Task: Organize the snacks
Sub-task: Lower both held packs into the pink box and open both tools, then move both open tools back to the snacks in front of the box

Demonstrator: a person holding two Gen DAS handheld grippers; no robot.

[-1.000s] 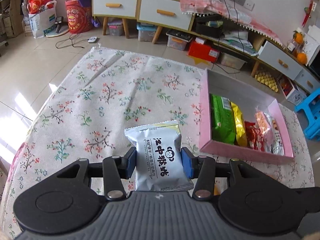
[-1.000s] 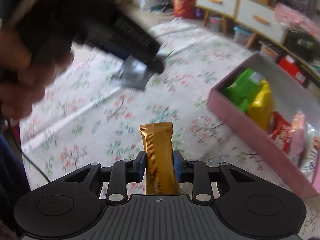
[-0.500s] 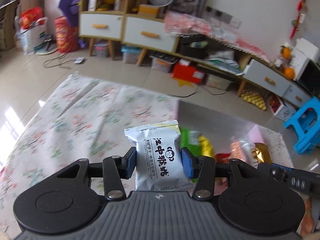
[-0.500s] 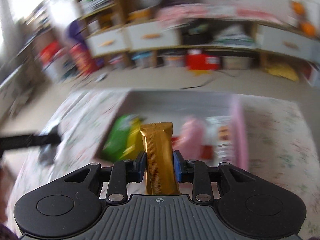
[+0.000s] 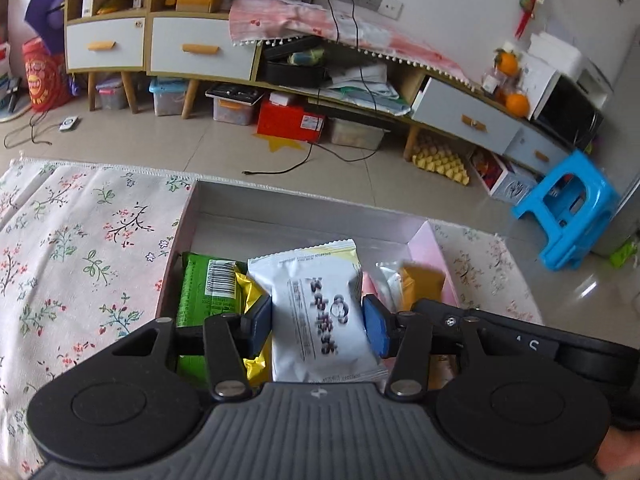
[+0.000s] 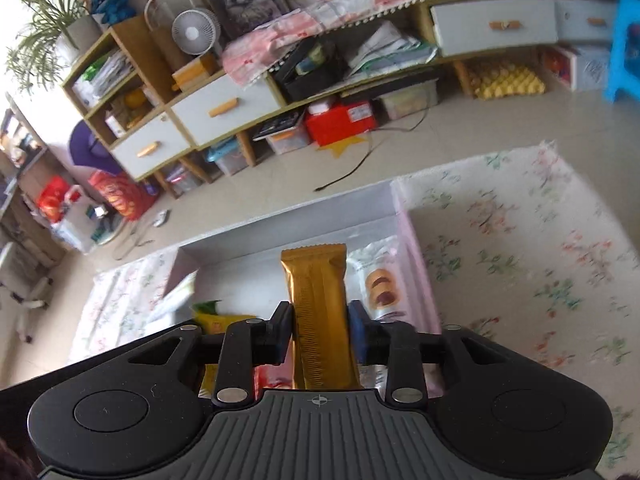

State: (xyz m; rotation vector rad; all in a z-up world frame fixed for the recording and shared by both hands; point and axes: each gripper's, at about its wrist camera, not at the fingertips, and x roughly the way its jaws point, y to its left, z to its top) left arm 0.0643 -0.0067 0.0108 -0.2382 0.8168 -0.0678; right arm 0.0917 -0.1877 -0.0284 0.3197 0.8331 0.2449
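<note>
My left gripper is shut on a white snack packet with black characters and holds it over the pink box. My right gripper is shut on a gold snack bar and holds it over the same box. In the box lie a green packet, a yellow packet and a clear biscuit packet. The gold bar and the right gripper's body show at the right of the left wrist view.
The box stands on a floral cloth that also shows in the right wrist view. Beyond it are a tiled floor, low cabinets, a red box and a blue stool.
Both grippers have moved from above the cloth to above the pink box, each still gripping its snack. The views are now steady and the two grippers are side by side.
</note>
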